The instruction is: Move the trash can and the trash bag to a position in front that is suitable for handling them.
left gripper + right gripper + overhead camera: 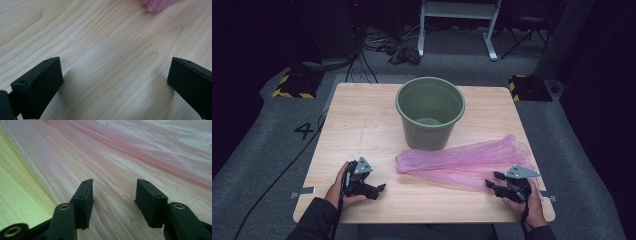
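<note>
Pink plastic bag [467, 162] lies beside the green bucket [430, 111]; my right gripper [498, 182] gapes half-open over it, my left gripper [379, 189] wide open, both empty.

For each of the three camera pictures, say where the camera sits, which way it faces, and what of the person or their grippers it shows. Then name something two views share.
High view: above the person's side, looking forward and down on the table, green bucket and pink plastic bag; both forearms, left gripper and right gripper show.
Left gripper view: rides the left gripper, facing bare wood between wide-open jaws.
Right gripper view: rides the right gripper, jaws apart over the bag.
Shared: both gripper views show the bag and table.
</note>
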